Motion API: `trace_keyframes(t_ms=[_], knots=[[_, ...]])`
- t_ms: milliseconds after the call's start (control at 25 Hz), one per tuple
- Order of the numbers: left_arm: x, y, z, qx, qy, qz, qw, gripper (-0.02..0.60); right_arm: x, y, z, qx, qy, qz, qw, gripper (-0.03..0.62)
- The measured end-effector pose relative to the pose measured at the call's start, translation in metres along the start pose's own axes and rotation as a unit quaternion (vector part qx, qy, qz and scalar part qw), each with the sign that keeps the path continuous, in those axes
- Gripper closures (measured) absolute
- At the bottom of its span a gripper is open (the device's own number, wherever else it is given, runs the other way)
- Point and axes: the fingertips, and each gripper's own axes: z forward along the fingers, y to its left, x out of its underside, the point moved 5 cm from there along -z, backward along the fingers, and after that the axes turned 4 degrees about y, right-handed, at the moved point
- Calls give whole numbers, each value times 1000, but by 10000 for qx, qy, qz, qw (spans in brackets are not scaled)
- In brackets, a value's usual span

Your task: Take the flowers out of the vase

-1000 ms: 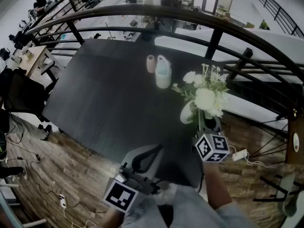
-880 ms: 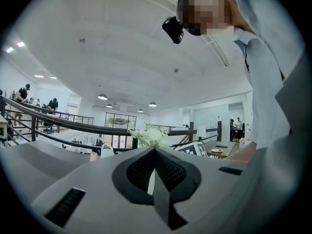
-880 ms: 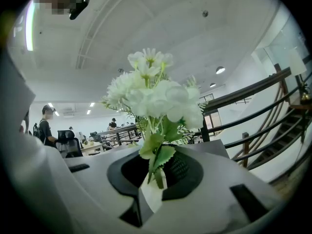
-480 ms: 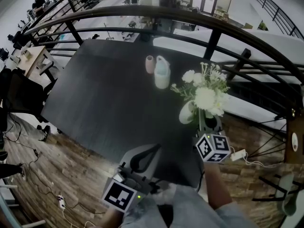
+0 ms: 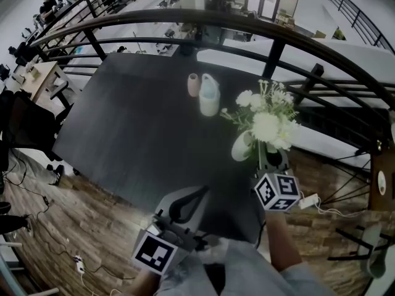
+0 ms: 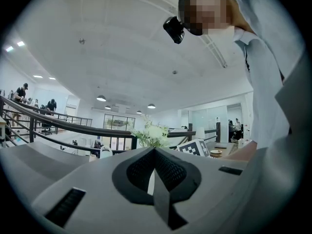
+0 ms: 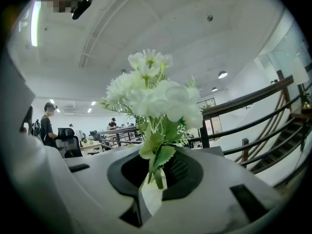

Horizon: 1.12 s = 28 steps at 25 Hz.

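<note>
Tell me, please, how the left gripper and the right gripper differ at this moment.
The right gripper is shut on the flowers' stems; the left gripper is shut on nothing. The right gripper reaches the vase on the table; the left gripper hangs back near the person. Both bear marker cubes.

Bunch of white flowers (image 5: 266,121) with green stems and toothed green leaves. Plain white rounded vase (image 5: 242,147), no pattern. Matt black rectangular tabletop (image 5: 136,128). At its far side, a small pale pink bottle (image 5: 193,84); at that bottle's right, a pale blue-and-white bottle (image 5: 209,95). Left gripper (image 6: 155,152) and right gripper (image 7: 155,174): light grey shells, black finely ribbed pads. Marker cube (image 5: 277,191) on each: black-and-white squares. Plank floor (image 5: 80,214): streaked brown wood. Curved metal railing (image 5: 278,48): black.
</note>
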Motion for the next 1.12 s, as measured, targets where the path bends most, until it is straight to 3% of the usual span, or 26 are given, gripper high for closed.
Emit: trace_keyframes(t_ms=[1120], knots=[[-5, 4, -6, 186, -272, 73, 9994, 583, -29, 12, -10, 9, -367, -103, 9993, 540]])
